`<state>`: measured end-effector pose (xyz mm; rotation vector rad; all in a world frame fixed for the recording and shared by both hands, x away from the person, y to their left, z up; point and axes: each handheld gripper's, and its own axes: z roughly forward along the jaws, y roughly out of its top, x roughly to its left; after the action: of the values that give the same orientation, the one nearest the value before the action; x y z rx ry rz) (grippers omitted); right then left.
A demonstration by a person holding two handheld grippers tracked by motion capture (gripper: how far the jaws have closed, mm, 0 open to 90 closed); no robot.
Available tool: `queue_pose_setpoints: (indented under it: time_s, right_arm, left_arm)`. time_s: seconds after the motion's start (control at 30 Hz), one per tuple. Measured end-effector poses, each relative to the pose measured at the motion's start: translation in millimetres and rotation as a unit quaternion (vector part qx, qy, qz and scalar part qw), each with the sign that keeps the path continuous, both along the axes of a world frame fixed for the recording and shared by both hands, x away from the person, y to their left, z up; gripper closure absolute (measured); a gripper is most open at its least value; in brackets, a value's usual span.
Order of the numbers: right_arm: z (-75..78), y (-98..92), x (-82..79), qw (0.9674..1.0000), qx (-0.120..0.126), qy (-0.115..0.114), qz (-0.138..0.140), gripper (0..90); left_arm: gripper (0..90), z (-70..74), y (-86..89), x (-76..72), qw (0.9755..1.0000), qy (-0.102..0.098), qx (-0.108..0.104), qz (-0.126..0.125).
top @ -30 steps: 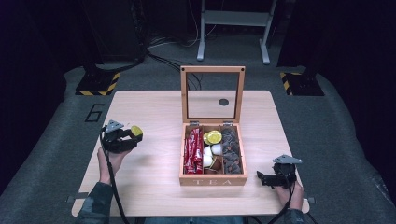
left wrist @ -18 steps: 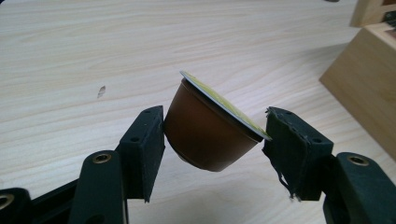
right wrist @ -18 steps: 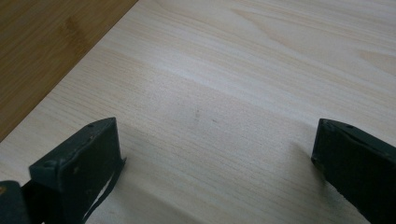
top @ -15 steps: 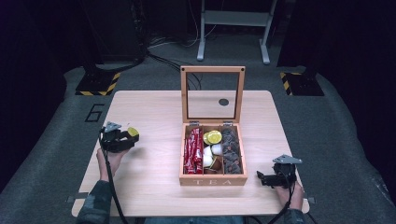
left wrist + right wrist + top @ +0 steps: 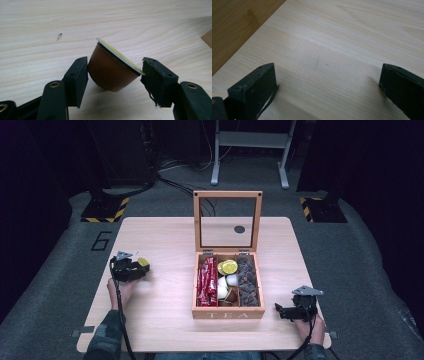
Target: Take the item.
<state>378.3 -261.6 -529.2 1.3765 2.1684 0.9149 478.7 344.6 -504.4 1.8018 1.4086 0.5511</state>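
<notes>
Coffee capsule gripped at the table's left

The left gripper (image 5: 113, 75) clamps a brown capsule (image 5: 110, 71) (yellow lid tilted) just above the table (image 5: 165, 310). The right gripper (image 5: 290, 311) rests near the front right corner, jaws spread and empty. Between them, farther back, stands the wooden tea box (image 5: 228, 313), its glass lid (image 5: 228, 195) upright.

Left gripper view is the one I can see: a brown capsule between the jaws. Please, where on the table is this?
Observer: The left hand-held gripper holds the capsule near the table's left edge, left of the tea box.
Operator: Is the box open?
Observer: Yes, its glass lid stands upright.
Operator: And the other gripper?
Observer: The right hand-held gripper is open, with nothing between its jaws, right of the box.
</notes>
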Motion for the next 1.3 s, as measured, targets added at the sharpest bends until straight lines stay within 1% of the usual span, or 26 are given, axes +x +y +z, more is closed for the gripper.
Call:
queue_pose_setpoints:
  time_s: [0.03,0.1,0.13,0.2,0.23,0.27,0.33,0.4,0.43,0.6,0.73,0.83,0.87,0.9,0.97,1.13,1.17,1.2,1.23,1.3]
  right_arm:
    - [0.0,0.0,0.0,1.0,0.0,0.0,0.0,0.6]
    - [0.0,0.0,0.0,1.0,0.0,0.0,0.0,0.6]
    - [0.0,-0.1,0.0,1.0,0.0,0.0,0.001,0.6]
    - [0.0,0.0,0.0,1.0,0.0,0.0,0.0,0.6]
    - [0.0,0.0,0.0,1.0,0.0,0.0,0.0,0.6]
    - [-0.3,0.1,0.1,1.0,0.0,-0.002,-0.001,0.6]
    - [-0.1,0.0,0.0,1.0,0.0,-0.001,0.0,0.6]
    - [-0.1,0.0,0.1,1.0,0.0,-0.001,0.0,0.6]
    - [0.1,0.0,0.0,1.0,0.0,0.0,0.0,0.7]
    - [0.0,0.0,0.0,1.0,0.0,0.0,0.0,0.6]
    - [-0.2,0.1,0.1,1.0,0.0,-0.002,0.0,0.6]
    - [0.0,-0.1,0.0,1.0,0.0,0.0,0.0,0.7]
    - [0.0,0.0,0.0,1.0,0.0,0.0,0.0,0.6]
    - [0.0,-0.1,0.0,1.0,0.0,0.0,0.0,0.6]
    - [0.0,0.0,0.0,1.0,0.0,0.0,0.0,0.7]
    - [-0.2,0.0,0.1,1.0,0.0,-0.001,0.0,0.6]
    - [0.0,0.0,0.0,1.0,0.0,0.0,0.0,0.7]
    - [-0.1,0.1,0.0,1.0,0.0,-0.001,-0.001,0.6]
    - [-0.1,0.1,0.0,1.0,0.0,-0.001,-0.001,0.6]
    - [0.1,0.0,0.0,1.0,0.0,0.001,0.0,0.7]
  left_arm:
    - [38.6,-1.2,1.0,1.0,1.0,0.004,0.005,-0.001]
    - [38.6,-4.8,0.0,3.3,1.0,0.004,0.0,0.007]
    - [38.6,-5.9,0.0,4.6,1.0,0.006,0.002,0.005]
    - [38.6,-8.0,-0.7,6.7,0.9999,0.005,-0.004,0.009]
    - [38.6,-8.3,-1.2,7.4,0.9999,0.009,-0.005,0.01]
    - [38.6,-9.2,-2.1,8.3,0.9999,0.006,-0.004,0.012]
    - [38.5,-10.8,-4.0,9.8,0.9999,0.009,-0.002,0.012]
    - [38.5,-12.0,-4.8,11.6,0.9998,0.01,0.012,0.009]
    - [38.5,-12.7,-5.4,11.8,0.9998,0.01,0.011,0.011]
    - [38.5,-12.1,-9.0,12.5,0.9994,0.011,0.029,0.013]
    - [37.4,-12.4,-10.4,13.0,0.9992,0.016,0.036,0.012]
    - [33.8,-13.1,-10.3,12.9,0.9991,0.02,0.034,0.014]
    - [32.4,-12.7,-10.2,12.6,0.999,0.024,0.035,0.015]
    - [31.1,-12.5,-9.5,12.4,0.9989,0.025,0.037,0.013]
    - [29.0,-11.6,-9.2,11.4,0.999,0.024,0.034,0.015]
    - [22.0,-6.4,-8.4,7.9,0.9992,0.016,0.032,0.019]
    - [20.7,-4.5,-8.1,6.9,0.9991,0.015,0.035,0.02]
    - [18.5,-3.0,-8.5,6.0,0.9991,0.012,0.034,0.024]
    - [18.5,-0.9,-7.3,4.6,0.9991,0.01,0.036,0.018]
    - [17.3,3.0,-7.2,1.6,0.9993,0.003,0.031,0.023]
